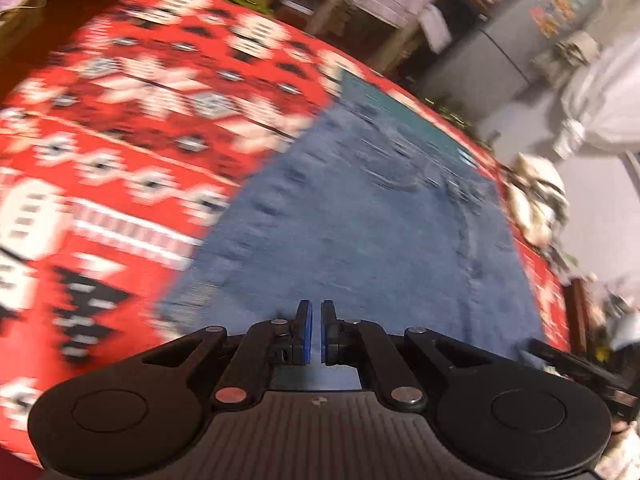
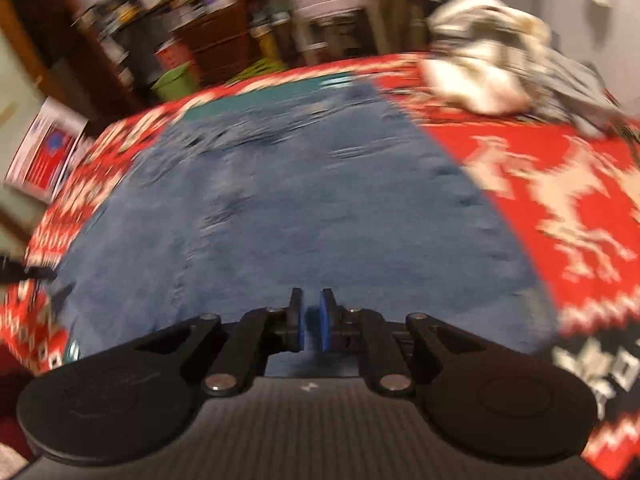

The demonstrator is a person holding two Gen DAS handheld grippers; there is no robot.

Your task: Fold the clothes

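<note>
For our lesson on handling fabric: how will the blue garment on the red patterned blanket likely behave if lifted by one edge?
The blue garment lies flat with small wrinkles, so it is probably floppy and would drape. It looks thick, like denim or fleece, so perhaps rather heavy. The woven blanket beneath may grip it, so pushing would probably bunch it.

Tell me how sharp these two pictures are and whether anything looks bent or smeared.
Left wrist view: the left hand-held gripper is crisp, but the red patterned blanket and blue cloth are streaked by motion blur. Right wrist view: the right hand-held gripper is sharp, while the cloth and the pile of laundry smear. Both views bow the blanket's edges, fisheye style, under warm dim light.
</note>
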